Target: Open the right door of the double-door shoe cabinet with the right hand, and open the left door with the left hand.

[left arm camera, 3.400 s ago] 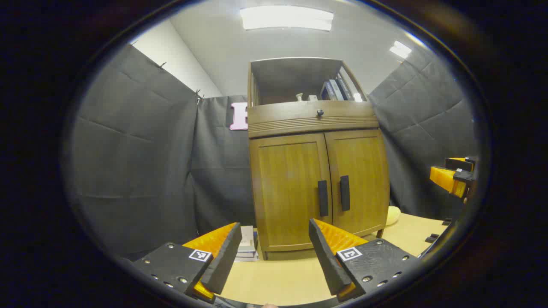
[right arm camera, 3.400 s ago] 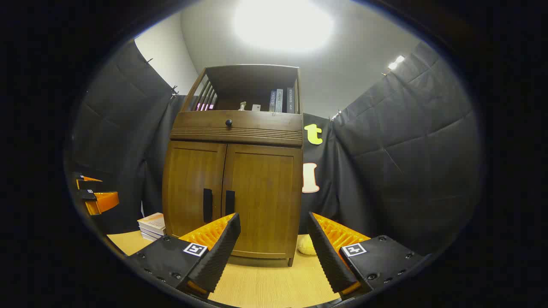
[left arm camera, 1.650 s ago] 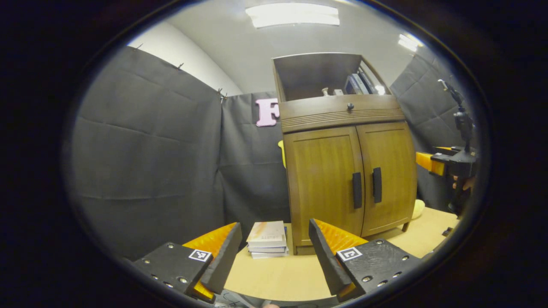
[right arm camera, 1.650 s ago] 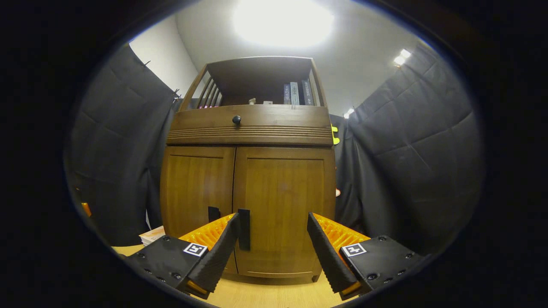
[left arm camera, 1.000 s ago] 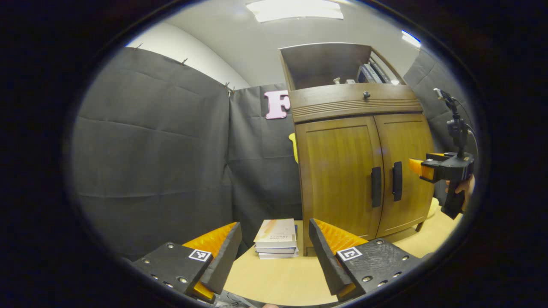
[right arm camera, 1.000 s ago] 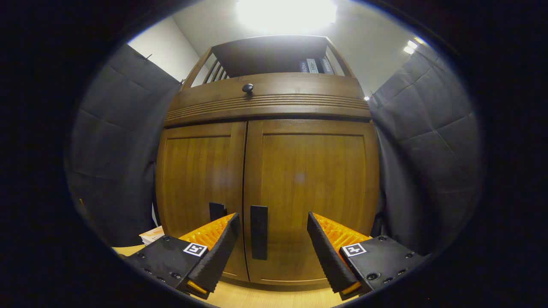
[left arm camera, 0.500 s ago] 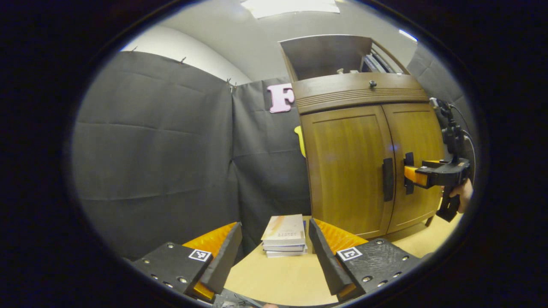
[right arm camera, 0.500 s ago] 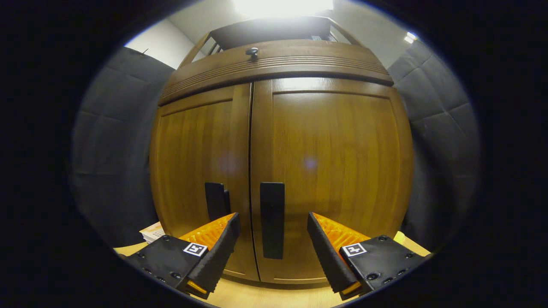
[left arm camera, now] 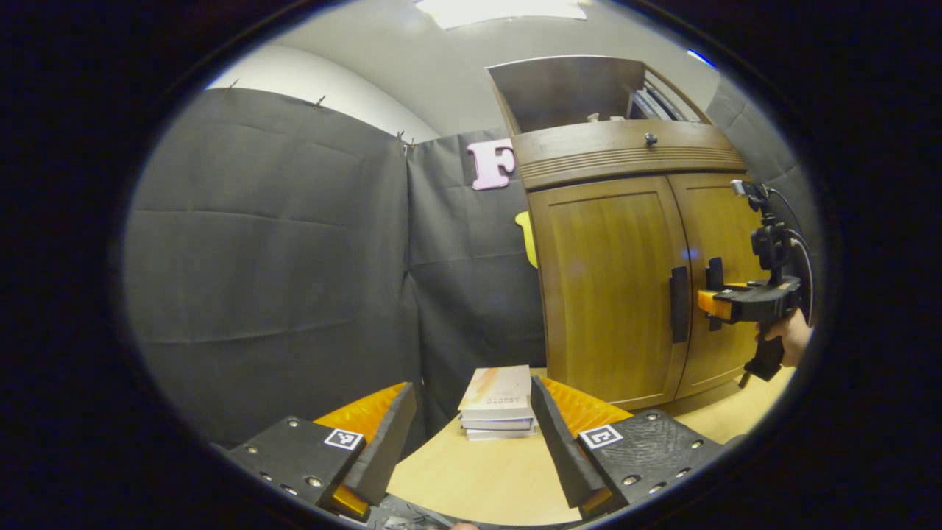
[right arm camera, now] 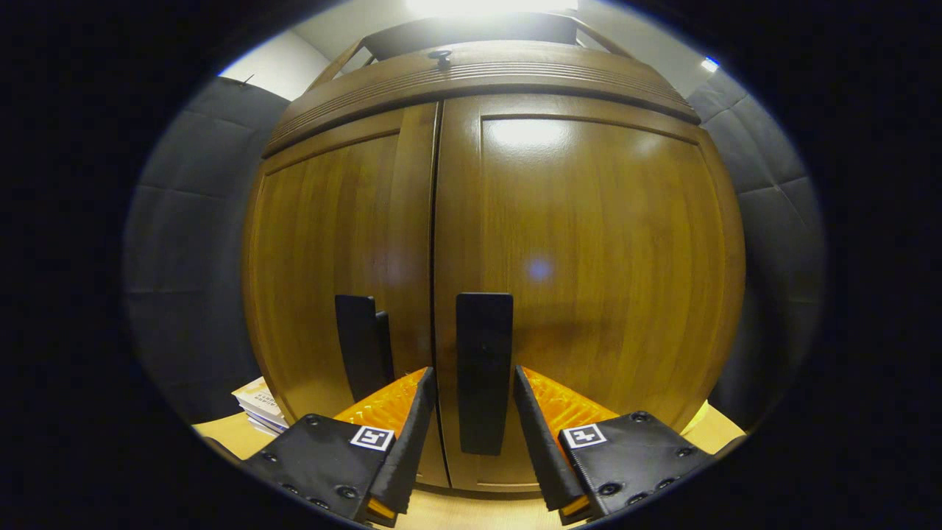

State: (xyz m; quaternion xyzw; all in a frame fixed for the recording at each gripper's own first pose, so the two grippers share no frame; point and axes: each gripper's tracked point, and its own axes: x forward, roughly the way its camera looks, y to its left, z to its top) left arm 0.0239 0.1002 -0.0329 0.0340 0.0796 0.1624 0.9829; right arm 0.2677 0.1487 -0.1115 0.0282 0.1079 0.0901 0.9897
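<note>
Black handle point(right arm camera: 483, 372) upright between fingers point(right arm camera: 412, 434)

walls: black cloth point(left arm camera: 265, 243) | ceiling: lit panel point(left arm camera: 508, 9) | table: pale wood point(left arm camera: 478, 478)

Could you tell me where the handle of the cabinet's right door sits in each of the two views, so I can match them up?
Left gripper view: the right door handle is far right, mid-height, with the right gripper at it.
Right gripper view: the same handle is lower centre, standing between that gripper's two fingers.
Shared landmark: the left door handle, just left of it in both.
</note>
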